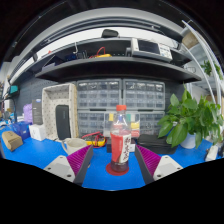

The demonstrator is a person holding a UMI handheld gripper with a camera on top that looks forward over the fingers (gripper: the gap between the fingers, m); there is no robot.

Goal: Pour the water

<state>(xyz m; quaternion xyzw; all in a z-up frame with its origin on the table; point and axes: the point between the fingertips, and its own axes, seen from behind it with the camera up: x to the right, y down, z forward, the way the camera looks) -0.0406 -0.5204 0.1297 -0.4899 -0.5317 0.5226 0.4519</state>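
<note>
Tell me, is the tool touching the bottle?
Cannot tell. In the gripper view the bottle stands between the tool's pink pads, but no plain contact or gap shows.

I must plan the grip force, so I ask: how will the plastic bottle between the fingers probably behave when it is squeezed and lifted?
The bottle looks like thin clear plastic, so it may dent under a hard squeeze. It stands tall and narrow on the blue table, so a sideways push could tip it. The gripper is open around it.

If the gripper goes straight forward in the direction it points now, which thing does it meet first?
Probably the clear plastic bottle with red label and red cap: it stands upright on the blue table, between the open gripper's fingers, gaps either side.
</note>
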